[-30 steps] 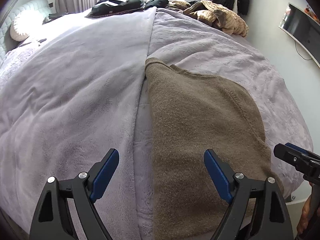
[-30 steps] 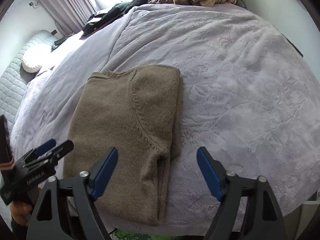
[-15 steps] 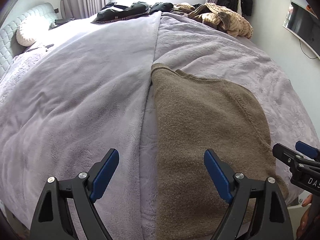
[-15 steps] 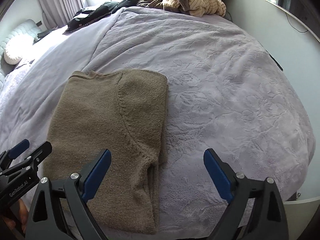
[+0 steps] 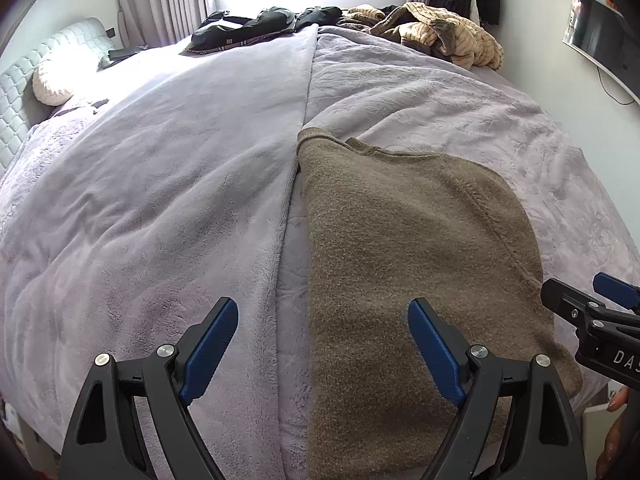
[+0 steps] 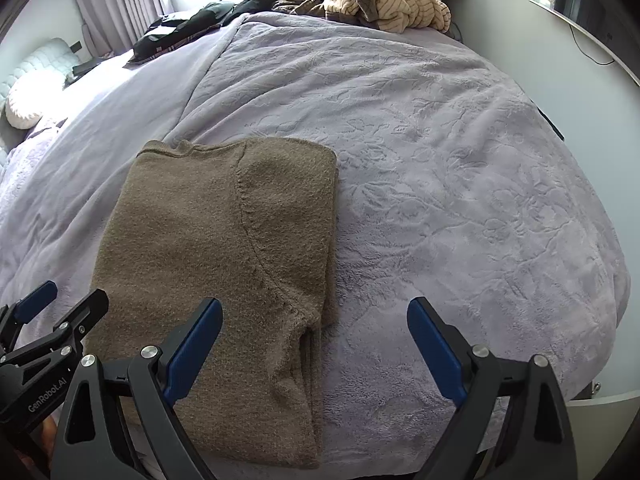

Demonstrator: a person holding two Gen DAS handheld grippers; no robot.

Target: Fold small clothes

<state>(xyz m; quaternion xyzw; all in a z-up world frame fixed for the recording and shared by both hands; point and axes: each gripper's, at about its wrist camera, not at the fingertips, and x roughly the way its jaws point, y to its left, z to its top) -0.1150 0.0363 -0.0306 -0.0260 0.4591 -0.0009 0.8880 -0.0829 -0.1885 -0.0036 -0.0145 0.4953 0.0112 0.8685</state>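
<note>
A brown knit sweater point(image 5: 408, 256) lies folded lengthwise on the lilac bedspread near the bed's front edge; it also shows in the right wrist view point(image 6: 224, 256), with a sleeve folded in over its right side. My left gripper point(image 5: 324, 340) is open and empty, held above the sweater's left edge. My right gripper point(image 6: 316, 340) is open and empty, held above the sweater's right edge. Each gripper shows at the edge of the other's view: the right one in the left wrist view point(image 5: 592, 312), the left one in the right wrist view point(image 6: 52, 320).
The lilac bedspread point(image 6: 440, 168) covers the bed. A heap of tan striped clothes point(image 6: 384, 0) and dark clothes point(image 5: 256, 28) lie at the far edge. A white pillow point(image 5: 56, 80) and headboard are far left. A wall screen point(image 5: 604, 28) hangs at right.
Both grippers have risen and pulled back a little from the sweater, so more of the bed and the window shows. The sweater has not moved. Both grippers stay open.
</note>
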